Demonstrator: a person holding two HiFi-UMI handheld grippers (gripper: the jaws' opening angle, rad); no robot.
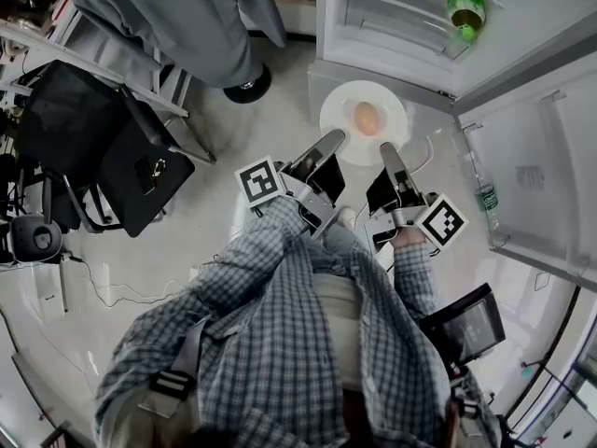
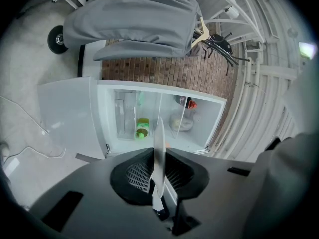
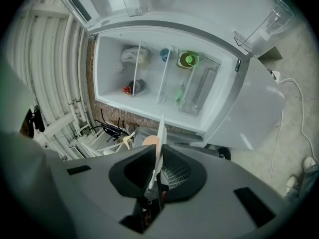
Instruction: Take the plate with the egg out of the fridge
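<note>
While plate (image 1: pixel 340 119) sits level, egg (image 1: pixel 367 118) on top | left gripper (image 1: pixel 331 139) jaws pinch rim | right gripper (image 1: pixel 387 150) too

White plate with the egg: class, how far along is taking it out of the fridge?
Done: the round white plate, carrying the brown egg, is clear of the open white fridge, over the pale floor. In hand: left gripper and right gripper each clamp its rim. Left: likely setting it down; the fridge door stands open.

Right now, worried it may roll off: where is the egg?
In the head view, upper centre, the egg sits on the white plate, outside the open fridge; the left gripper and right gripper clamp the plate's near rim.
</note>
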